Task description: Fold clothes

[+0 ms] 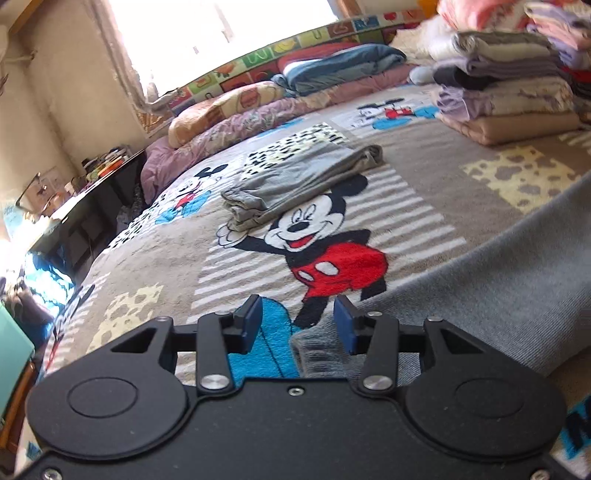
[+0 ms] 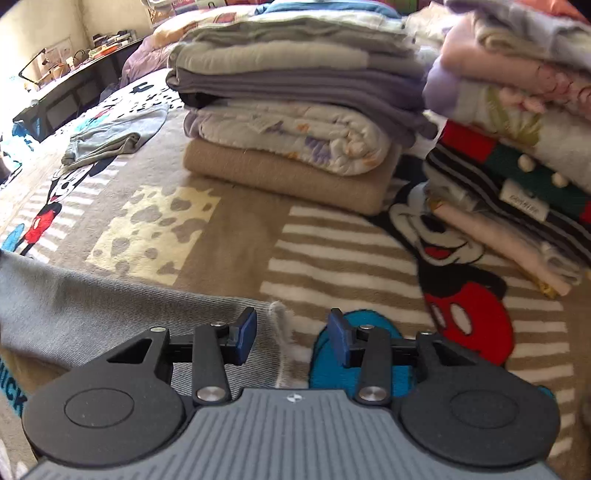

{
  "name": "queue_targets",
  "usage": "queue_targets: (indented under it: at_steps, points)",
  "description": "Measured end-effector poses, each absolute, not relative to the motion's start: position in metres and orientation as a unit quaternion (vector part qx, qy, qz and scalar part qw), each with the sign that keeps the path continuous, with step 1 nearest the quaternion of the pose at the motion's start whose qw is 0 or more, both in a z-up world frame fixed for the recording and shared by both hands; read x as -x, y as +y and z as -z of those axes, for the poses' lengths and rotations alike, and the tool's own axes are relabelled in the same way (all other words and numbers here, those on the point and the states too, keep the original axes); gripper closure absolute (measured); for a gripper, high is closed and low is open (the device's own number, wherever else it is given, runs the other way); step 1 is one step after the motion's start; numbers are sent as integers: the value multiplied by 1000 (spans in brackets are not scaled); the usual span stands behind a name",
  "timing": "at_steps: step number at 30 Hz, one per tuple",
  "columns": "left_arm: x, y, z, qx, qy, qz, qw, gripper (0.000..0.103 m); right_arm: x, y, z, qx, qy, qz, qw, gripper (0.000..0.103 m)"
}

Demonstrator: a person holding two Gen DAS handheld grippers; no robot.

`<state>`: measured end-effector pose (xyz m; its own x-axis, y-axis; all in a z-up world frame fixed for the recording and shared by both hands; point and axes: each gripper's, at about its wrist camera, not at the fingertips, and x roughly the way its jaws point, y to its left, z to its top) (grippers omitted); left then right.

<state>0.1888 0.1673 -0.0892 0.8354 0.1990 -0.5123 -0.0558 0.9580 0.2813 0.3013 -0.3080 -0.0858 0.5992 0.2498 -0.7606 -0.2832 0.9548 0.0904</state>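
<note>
Fingers (image 1: 255, 321) parted over cartoon blanket (image 1: 424, 177); folded stacks (image 2: 295, 122), bright window (image 1: 221, 33).

right tool (image 2: 292, 338) open over grey garment (image 2: 110, 306) edge, folded stacks (image 2: 295, 110) beyond

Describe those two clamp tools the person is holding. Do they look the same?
Nearly. Each has two black linkage arms with silver pivot screws, round black discs either side, and short fingers tipped with blue pads. The left gripper has a plain black body; the right gripper has a grey ribbed body with a small round emblem. No cables or sleeves show.
</note>
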Motion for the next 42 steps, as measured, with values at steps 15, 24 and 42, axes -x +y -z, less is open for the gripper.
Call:
queue_targets:
  at_steps: [15, 24, 42]
  points:
    - [-169, 211, 98, 131, 268, -17, 954, 83, -227, -163, 95, 31, 343, -306, 888, 57]
    - [-147, 203, 107, 66, 237, 54, 968, 98, -189, -107, 118, 85, 311, -333, 886, 57]
    - [-150, 220, 99, 153, 196, -30, 968, 78, -178, -130, 106, 49, 266, -251, 930, 52]
